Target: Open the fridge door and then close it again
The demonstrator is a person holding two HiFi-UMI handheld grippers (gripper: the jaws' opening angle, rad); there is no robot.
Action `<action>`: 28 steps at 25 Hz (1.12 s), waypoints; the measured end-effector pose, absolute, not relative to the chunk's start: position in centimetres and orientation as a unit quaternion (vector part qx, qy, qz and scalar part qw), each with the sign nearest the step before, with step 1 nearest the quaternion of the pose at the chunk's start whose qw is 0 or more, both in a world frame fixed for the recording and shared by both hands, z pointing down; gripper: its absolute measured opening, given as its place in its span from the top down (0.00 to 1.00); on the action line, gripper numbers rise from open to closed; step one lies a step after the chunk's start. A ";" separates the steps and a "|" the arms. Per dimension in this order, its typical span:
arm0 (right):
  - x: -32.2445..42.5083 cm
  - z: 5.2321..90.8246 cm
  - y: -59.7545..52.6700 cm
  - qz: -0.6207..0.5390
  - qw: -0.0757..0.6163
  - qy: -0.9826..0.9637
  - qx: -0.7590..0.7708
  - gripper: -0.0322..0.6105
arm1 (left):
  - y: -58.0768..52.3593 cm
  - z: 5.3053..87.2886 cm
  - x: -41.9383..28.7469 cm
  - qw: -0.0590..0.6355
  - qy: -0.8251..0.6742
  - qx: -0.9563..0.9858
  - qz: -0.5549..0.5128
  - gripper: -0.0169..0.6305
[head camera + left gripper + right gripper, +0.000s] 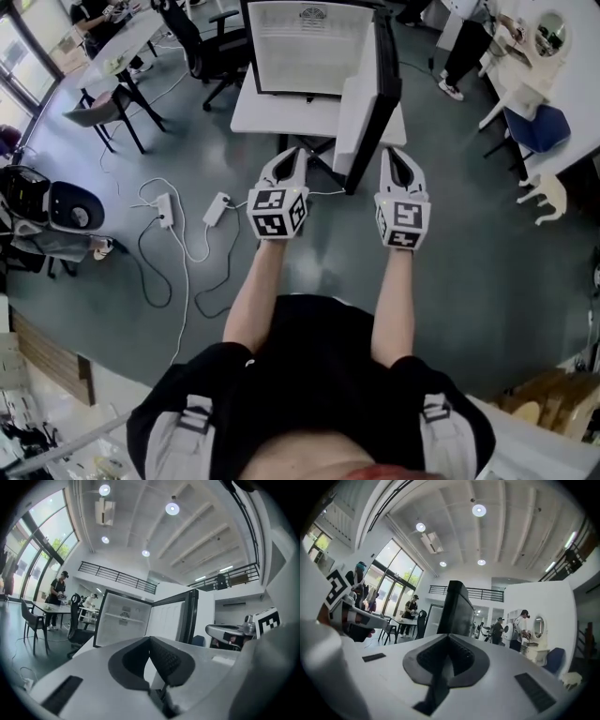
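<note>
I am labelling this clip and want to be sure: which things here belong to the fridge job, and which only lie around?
Job:
- fridge
- open fridge door
- left gripper and right gripper, both shut and empty

Lying about:
- power strip
- cables
- black office chair
- blue chair

Black tee (309, 375); white left claw (292, 152), right claw (395, 153); marker cubes (277, 213).

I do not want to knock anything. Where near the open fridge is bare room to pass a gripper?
Bare: the grey floor between the fridge door and the blue chair, and the strip between the left gripper and right gripper. Crowded: left of them, white cables and power strips.
</note>
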State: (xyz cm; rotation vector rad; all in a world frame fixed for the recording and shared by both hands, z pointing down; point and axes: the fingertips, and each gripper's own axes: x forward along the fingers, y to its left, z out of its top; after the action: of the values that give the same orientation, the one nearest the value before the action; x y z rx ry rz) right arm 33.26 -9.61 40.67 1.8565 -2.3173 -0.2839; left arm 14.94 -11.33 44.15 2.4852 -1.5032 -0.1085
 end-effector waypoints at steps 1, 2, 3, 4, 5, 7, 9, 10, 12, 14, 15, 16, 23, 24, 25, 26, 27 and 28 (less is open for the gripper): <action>33.4 40.9 -9.4 -0.089 0.070 -0.770 0.628 0.96 | -11.0 44.4 14.7 0.115 -0.520 0.845 -0.036 0.97; 33.6 41.2 -9.2 -0.082 0.061 -0.767 0.634 0.96 | -10.6 44.6 14.6 0.115 -0.526 0.842 -0.037 0.98; 33.5 41.4 -9.1 -0.075 0.054 -0.766 0.636 0.96 | -10.4 44.8 14.5 0.117 -0.530 0.839 -0.038 0.97; 33.4 41.6 -9.0 -0.068 0.048 -0.768 0.635 0.96 | -10.1 45.0 14.4 0.117 -0.533 0.837 -0.038 0.98; 33.3 41.7 -9.0 -0.061 0.043 -0.770 0.633 0.96 | -10.0 45.1 14.4 0.117 -0.534 0.837 -0.038 0.98; 33.1 42.0 -9.0 -0.055 0.041 -0.775 0.628 0.96 | -9.8 45.1 14.6 0.115 -0.533 0.838 -0.038 0.98; 33.0 42.3 -8.9 -0.053 0.043 -0.779 0.624 0.96 | -9.7 45.1 14.9 0.113 -0.531 0.839 -0.039 0.98; 33.0 42.5 -8.9 -0.051 0.044 -0.781 0.621 0.96 | -9.8 45.1 15.1 0.112 -0.531 0.839 -0.039 0.98; 33.0 42.9 -9.0 -0.045 0.051 -0.785 0.615 0.96 | -9.9 45.1 15.5 0.114 -0.530 0.839 -0.041 0.98; 33.3 43.0 -9.0 -0.041 0.053 -0.786 0.614 0.96 | -9.9 45.2 16.0 0.118 -0.525 0.842 -0.048 0.97; 33.6 43.0 -9.0 -0.041 0.053 -0.785 0.616 0.96 | -9.9 45.1 16.4 0.119 -0.520 0.844 -0.051 0.98; 33.8 43.0 -9.0 -0.041 0.051 -0.785 0.616 0.96 | -9.9 45.1 16.9 0.119 -0.514 0.848 -0.053 0.98; 35.4 40.5 -10.2 -0.059 0.033 -0.789 0.610 0.96 | -9.8 45.2 22.5 0.102 -0.456 0.884 -0.027 0.88; 35.7 40.0 -10.6 -0.061 0.034 -0.791 0.608 0.96 | -9.9 45.2 23.5 0.100 -0.447 0.889 -0.021 0.85; 36.0 39.7 -11.1 -0.062 0.038 -0.792 0.606 0.96 | -10.1 45.2 24.4 0.100 -0.439 0.893 -0.015 0.81; 36.4 39.4 -11.6 -0.061 0.042 -0.793 0.605 0.96 | -10.3 45.3 25.4 0.101 -0.433 0.896 -0.010 0.78; 36.8 39.2 -12.2 -0.061 0.046 -0.793 0.604 0.96 | -10.5 45.3 26.3 0.102 -0.427 0.898 -0.005 0.76; 37.1 38.8 -12.7 -0.062 0.049 -0.795 0.601 0.96 | -10.8 45.3 27.2 0.102 -0.424 0.900 0.000 0.74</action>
State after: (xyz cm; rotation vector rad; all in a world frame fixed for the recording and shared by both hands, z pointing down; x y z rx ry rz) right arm 37.11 -12.72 38.83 1.8329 -2.4227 -0.1878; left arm 27.16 -10.76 45.34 2.6582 -1.2519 -0.0003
